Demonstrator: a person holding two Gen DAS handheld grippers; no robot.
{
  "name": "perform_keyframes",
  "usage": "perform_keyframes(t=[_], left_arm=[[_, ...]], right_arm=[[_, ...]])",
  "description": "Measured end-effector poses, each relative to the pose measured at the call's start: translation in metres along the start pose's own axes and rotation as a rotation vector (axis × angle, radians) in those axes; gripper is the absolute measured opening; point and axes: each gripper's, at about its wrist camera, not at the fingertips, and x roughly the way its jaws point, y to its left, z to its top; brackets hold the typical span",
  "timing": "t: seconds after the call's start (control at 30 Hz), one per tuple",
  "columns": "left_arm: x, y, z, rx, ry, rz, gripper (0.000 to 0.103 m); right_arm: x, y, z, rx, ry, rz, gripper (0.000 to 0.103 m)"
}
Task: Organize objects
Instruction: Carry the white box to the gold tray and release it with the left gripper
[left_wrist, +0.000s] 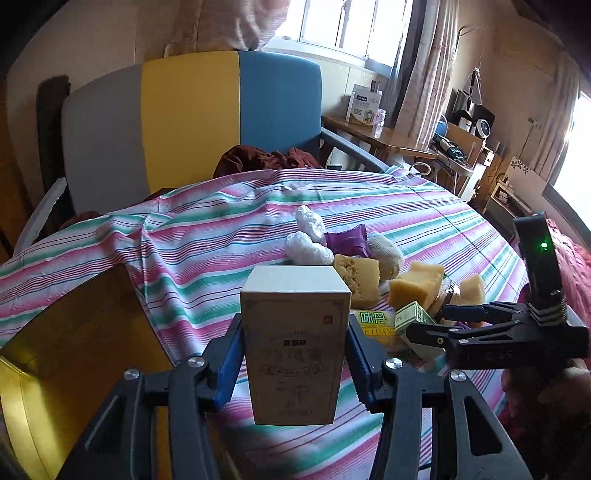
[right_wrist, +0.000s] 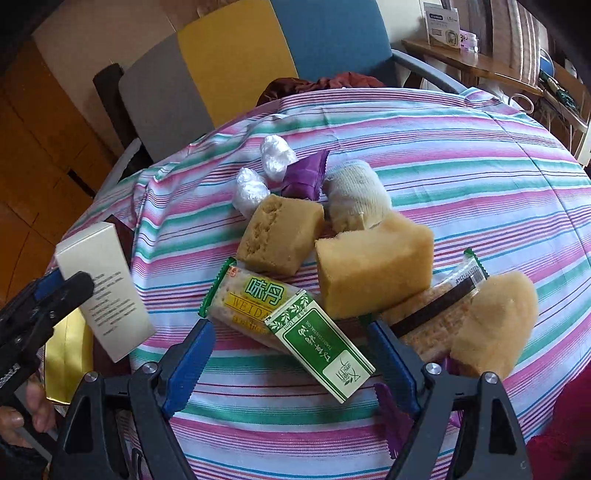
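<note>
Blue pads of the left gripper (left_wrist: 294, 354) press both sides of a tan box (left_wrist: 294, 343), held upright and clear of the striped cloth (left_wrist: 207, 236), left of the pile. From the left wrist view the box front carries ornate print too blurred to read. Beyond it lie two white wraps (left_wrist: 308, 236), a purple packet (left_wrist: 349, 240), a sock roll (left_wrist: 386, 251) and sponges (left_wrist: 360, 277). The right gripper (left_wrist: 436, 325) reaches in from the right over a green box (left_wrist: 412, 315). A snack pack there shows "味丹".

From the right wrist view the right gripper (right_wrist: 291, 354) stands with its jaws wide apart, holding nothing, and the green box (right_wrist: 319, 345) lies slanted between the pads, resting partly on the snack pack (right_wrist: 251, 299), which reads "味丹" and "WEIDA…". The green box has white Chinese script and a line of small Latin letters I cannot make out. The tan box (right_wrist: 105, 288) hangs at the left by the cloth's edge, its side covered in fine print too small to read, with the left gripper (right_wrist: 44, 295) on it.

To do this well, I judge the left should keep its squeeze even and set the box down flat on open cloth away from the heap. The right should turn to square its pads with the green box's long sides before closing, since that box sits tilted on the pack and could skid.
</note>
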Motion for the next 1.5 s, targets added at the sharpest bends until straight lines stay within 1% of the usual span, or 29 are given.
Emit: perform_keyframes(t=[0.1, 0.2, 0.3, 0.43, 0.5, 0.6, 0.63, 0.67, 0.7, 0.73, 0.83, 0.93, 1.0, 1.07, 1.2, 1.23, 1.3, 1.33, 1.5], left_arm=[[-0.012, 0.005, -0.006, -0.015, -0.001, -0.013, 0.052], [-0.032, 0.012, -0.011, -0.043, -0.017, -0.027, 0.052], [-0.052, 0.022, -0.015, -0.077, -0.035, -0.039, 0.052], [-0.073, 0.039, -0.027, -0.115, -0.043, -0.029, 0.052], [-0.08, 0.046, -0.034, -0.128, -0.045, -0.009, 0.052], [-0.087, 0.062, -0.048, -0.165, -0.04, 0.02, 0.052], [-0.088, 0.067, -0.053, -0.179, -0.038, 0.029, 0.052], [-0.09, 0.074, -0.059, -0.197, -0.035, 0.043, 0.052], [-0.09, 0.079, -0.064, -0.207, -0.033, 0.055, 0.052], [-0.092, 0.085, -0.069, -0.222, -0.03, 0.071, 0.052], [-0.098, 0.104, -0.081, -0.263, -0.019, 0.104, 0.052], [-0.1, 0.136, -0.09, -0.317, 0.017, 0.169, 0.052], [-0.096, 0.166, -0.094, -0.378, 0.057, 0.212, 0.052], [-0.092, 0.193, -0.094, -0.432, 0.082, 0.241, 0.052], [-0.082, 0.229, -0.089, -0.488, 0.113, 0.297, 0.052], [-0.079, 0.236, -0.087, -0.498, 0.118, 0.305, 0.052], [-0.072, 0.248, -0.08, -0.508, 0.134, 0.342, 0.052], [-0.067, 0.252, -0.075, -0.498, 0.143, 0.353, 0.052], [-0.042, 0.274, -0.057, -0.457, 0.173, 0.457, 0.052]], right_arm=[[0.007, 0.001, -0.001, -0.012, 0.027, -0.039, 0.086], [0.014, 0.0, -0.001, -0.015, 0.059, -0.059, 0.086], [0.017, 0.001, -0.002, -0.023, 0.069, -0.078, 0.086], [0.021, 0.0, -0.003, -0.031, 0.079, -0.114, 0.085], [0.022, 0.001, -0.004, -0.038, 0.082, -0.12, 0.082], [0.026, 0.003, -0.006, -0.057, 0.1, -0.139, 0.072], [0.027, 0.005, -0.006, -0.069, 0.101, -0.15, 0.062], [0.028, 0.006, -0.007, -0.078, 0.103, -0.158, 0.043], [0.028, 0.006, -0.008, -0.083, 0.102, -0.163, 0.034], [0.028, 0.007, -0.008, -0.091, 0.097, -0.174, 0.031], [0.024, 0.009, -0.01, -0.106, 0.082, -0.17, 0.031], [0.023, 0.009, -0.01, -0.11, 0.075, -0.177, 0.031], [0.023, 0.008, -0.009, -0.106, 0.075, -0.177, 0.031], [0.022, 0.008, -0.009, -0.106, 0.069, -0.177, 0.031], [0.021, 0.008, -0.01, -0.114, 0.066, -0.176, 0.031], [0.022, 0.01, -0.01, -0.115, 0.066, -0.175, 0.031], [0.024, 0.011, -0.009, -0.118, 0.067, -0.177, 0.031], [0.025, 0.012, -0.009, -0.119, 0.067, -0.177, 0.031], [0.026, 0.012, -0.009, -0.128, 0.066, -0.182, 0.031]])
